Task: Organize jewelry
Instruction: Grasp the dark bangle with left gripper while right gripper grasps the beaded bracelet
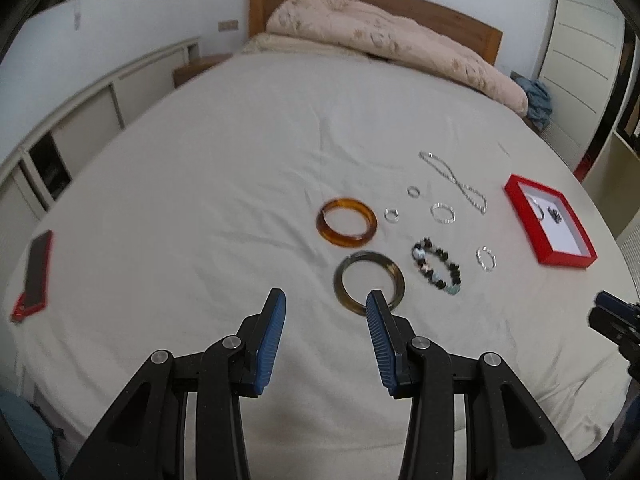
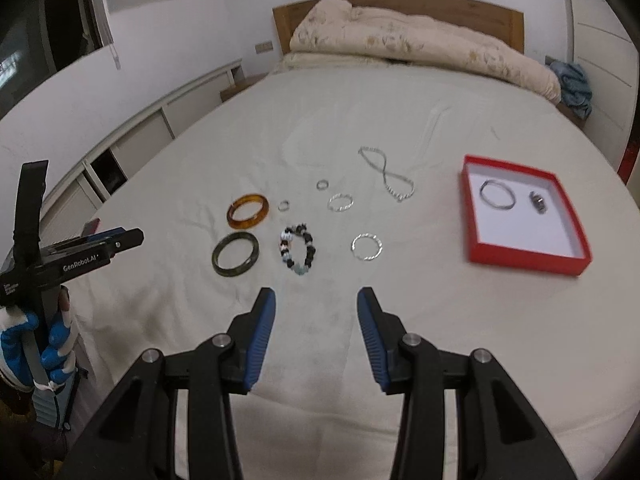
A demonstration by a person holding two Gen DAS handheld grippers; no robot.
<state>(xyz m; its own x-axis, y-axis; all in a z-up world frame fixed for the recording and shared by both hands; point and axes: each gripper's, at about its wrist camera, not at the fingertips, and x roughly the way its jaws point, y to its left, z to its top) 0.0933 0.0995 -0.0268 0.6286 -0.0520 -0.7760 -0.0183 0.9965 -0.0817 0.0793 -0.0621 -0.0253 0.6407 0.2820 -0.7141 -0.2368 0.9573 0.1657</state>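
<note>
Jewelry lies spread on a white bed sheet. An amber bangle (image 1: 346,227) (image 2: 247,210), a dark green bangle (image 1: 369,283) (image 2: 236,253), a beaded bracelet (image 1: 437,266) (image 2: 298,250), several small silver rings such as the twisted one (image 2: 366,246) (image 1: 485,259), and a silver chain (image 1: 454,181) (image 2: 387,173) lie there. A red box (image 2: 524,258) (image 1: 560,258) at the right holds a silver bangle (image 2: 497,195) and a small dark piece (image 2: 537,202). My left gripper (image 1: 326,304) is open, just short of the green bangle. My right gripper (image 2: 316,300) is open and empty, short of the beaded bracelet.
A phone in a red case (image 1: 36,272) lies at the bed's left edge. A folded beige quilt (image 1: 384,40) sits by the wooden headboard. Low white cabinets (image 1: 80,120) run along the left; a wardrobe (image 1: 580,48) stands at the right. The left gripper's body shows in the right wrist view (image 2: 80,258).
</note>
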